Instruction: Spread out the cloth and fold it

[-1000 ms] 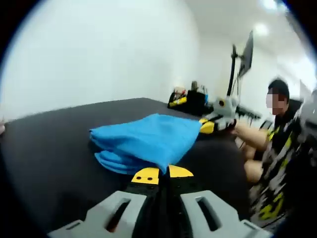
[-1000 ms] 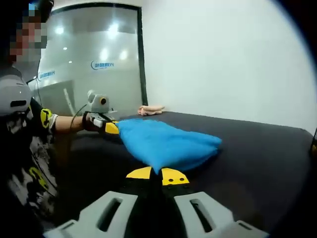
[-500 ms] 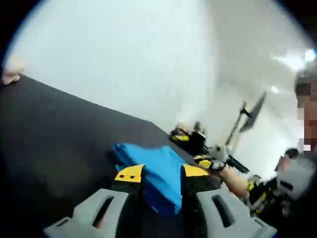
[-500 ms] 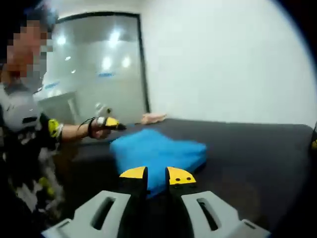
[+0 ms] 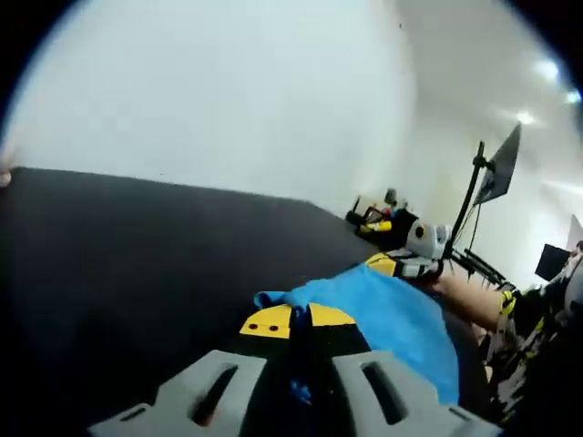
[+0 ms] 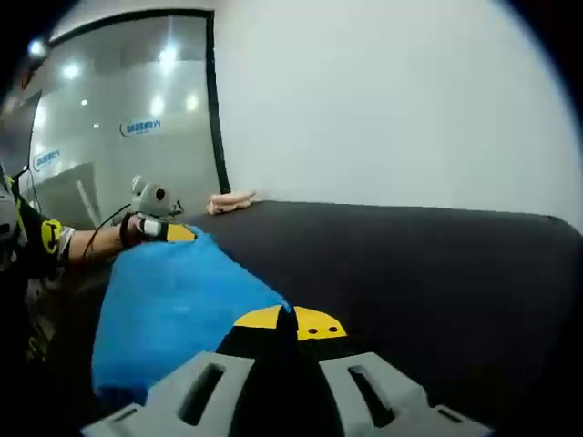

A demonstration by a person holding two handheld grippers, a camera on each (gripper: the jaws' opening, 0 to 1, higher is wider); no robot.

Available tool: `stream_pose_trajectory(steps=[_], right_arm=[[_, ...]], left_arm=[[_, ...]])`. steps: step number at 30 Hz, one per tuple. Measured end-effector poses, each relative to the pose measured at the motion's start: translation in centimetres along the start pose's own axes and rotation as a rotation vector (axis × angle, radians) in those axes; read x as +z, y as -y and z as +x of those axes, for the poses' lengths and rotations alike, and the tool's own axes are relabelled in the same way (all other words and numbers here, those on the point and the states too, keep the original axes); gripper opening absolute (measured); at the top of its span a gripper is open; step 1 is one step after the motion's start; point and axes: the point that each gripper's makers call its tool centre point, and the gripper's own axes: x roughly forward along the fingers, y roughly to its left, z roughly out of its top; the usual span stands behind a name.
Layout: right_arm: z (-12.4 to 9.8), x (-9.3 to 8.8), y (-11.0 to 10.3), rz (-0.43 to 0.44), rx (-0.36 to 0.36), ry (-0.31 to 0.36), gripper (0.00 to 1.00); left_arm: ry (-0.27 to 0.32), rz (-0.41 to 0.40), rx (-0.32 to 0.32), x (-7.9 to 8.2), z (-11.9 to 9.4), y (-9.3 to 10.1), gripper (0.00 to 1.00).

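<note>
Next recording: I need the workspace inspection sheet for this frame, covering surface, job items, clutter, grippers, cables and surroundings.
Surface: black table, mostly bare.
Job's things: blue cloth, held up between both grippers, hanging near the table's edge.
Clutter: small pinkish object at the far edge; dark and yellow items at the other end, too small to identify.
Grippers: left gripper shut on a cloth corner; right gripper shut on another corner.
Cables: thin cable by the left gripper, seen from the right gripper view.
Surroundings: white wall, glass partition, monitor on an arm.
</note>
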Motion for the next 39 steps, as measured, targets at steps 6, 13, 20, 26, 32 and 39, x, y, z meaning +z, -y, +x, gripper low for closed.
stream_pose_trajectory(steps=[6,13,20,26,32,39], right_arm=[[1.6,-2.4,2.6,0.012,-0.092,-0.122,0.02],[0.2,-0.9,4.8,-0.001,-0.196,-0.046,0.03],[-2.6,1.7,-4.1,0.022,0.009,0.049,0.08],[-3.6,-3.5,-10.8,-0.061,0.14,-0.102,0.01],[-6.9,-1.1,-9.4,0.027,0.088,0.035,0.01],[-15.3,3.1,-1.7,0.027,-0.179,0.37,0.23]], left_arm=[[-0.104,0.028,0.126,-1.0,0.7,-3.6,0.02],[-0.018,0.069,0.159,-1.1,-0.1,-4.7,0.12],[0.118,-0.121,-0.038,1.0,-4.9,2.2,0.19],[0.031,0.22,-0.039,-5.0,-4.9,5.7,0.14],[0.019,0.219,0.021,-4.3,-7.2,5.4,0.15],[0.445,-0.037,0.184,2.3,-16.6,-0.5,0.16]])
